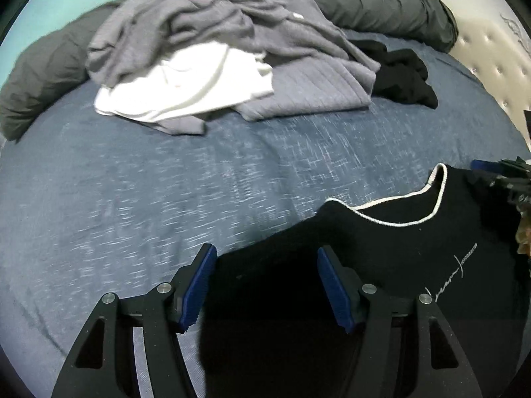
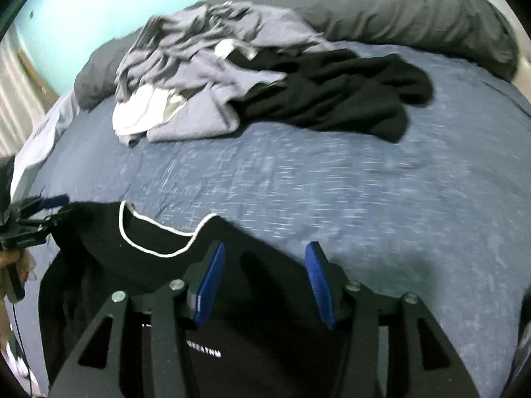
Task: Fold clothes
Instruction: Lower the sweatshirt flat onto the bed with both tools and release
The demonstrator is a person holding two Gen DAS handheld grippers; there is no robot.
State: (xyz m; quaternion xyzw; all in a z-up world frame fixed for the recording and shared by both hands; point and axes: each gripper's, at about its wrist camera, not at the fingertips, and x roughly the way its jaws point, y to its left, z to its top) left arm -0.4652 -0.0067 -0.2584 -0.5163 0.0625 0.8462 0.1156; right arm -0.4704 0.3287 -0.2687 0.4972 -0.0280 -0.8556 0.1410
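Black T-shirt (image 1: 415, 258), white-trimmed collar: flat on blue bedspread (image 1: 166, 182), near edge. Left gripper (image 1: 265, 282), right gripper (image 2: 262, 282): fingers spread, empty, above shirt. Unfolded clothes pile (image 1: 215, 49): far side.

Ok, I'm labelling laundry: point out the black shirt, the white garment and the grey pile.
black shirt (image 1: 415, 248), left wrist view, chest below the collar
white garment (image 1: 195, 83), left wrist view, middle
grey pile (image 2: 205, 66), right wrist view, middle folds
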